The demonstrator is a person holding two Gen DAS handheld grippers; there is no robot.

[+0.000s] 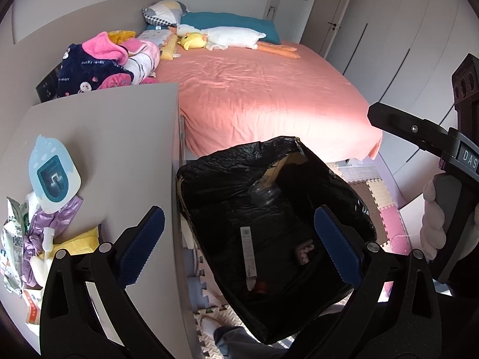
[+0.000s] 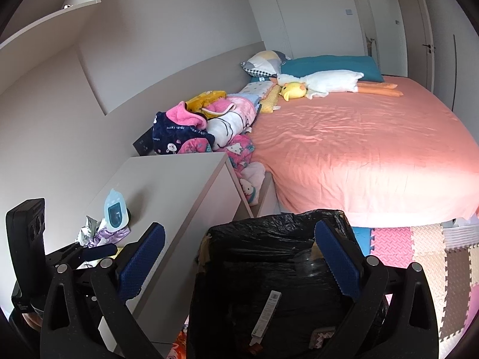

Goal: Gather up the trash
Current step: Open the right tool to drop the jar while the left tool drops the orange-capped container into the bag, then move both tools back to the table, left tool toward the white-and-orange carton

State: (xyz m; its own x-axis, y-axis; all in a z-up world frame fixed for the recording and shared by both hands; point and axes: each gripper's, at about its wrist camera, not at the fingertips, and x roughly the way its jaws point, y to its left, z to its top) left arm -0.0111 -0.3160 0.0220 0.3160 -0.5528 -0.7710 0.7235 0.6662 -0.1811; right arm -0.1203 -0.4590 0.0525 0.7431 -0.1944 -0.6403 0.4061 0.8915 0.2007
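Observation:
A bin lined with a black bag (image 1: pixel 269 209) stands on the floor between the grey nightstand (image 1: pixel 119 149) and the bed; it also shows in the right wrist view (image 2: pixel 269 248). Inside lie a white strip wrapper (image 1: pixel 248 252), a clear plastic cup (image 1: pixel 265 193) and a small pink packet (image 1: pixel 304 251). A pile of wrappers and purple plastic (image 1: pixel 36 230) sits on the nightstand's near left corner. My left gripper (image 1: pixel 239 248) is open and empty over the bin. My right gripper (image 2: pixel 239 260) is open and empty above the bin; it also shows at the right of the left wrist view (image 1: pixel 419 131).
A blue-and-white card (image 1: pixel 54 176) lies on the nightstand. The bed with a pink sheet (image 1: pixel 269 89) carries plush toys, pillows and a heap of clothes (image 1: pixel 104 65). Coloured foam mats (image 2: pixel 434 254) cover the floor. Wardrobe doors stand at the right.

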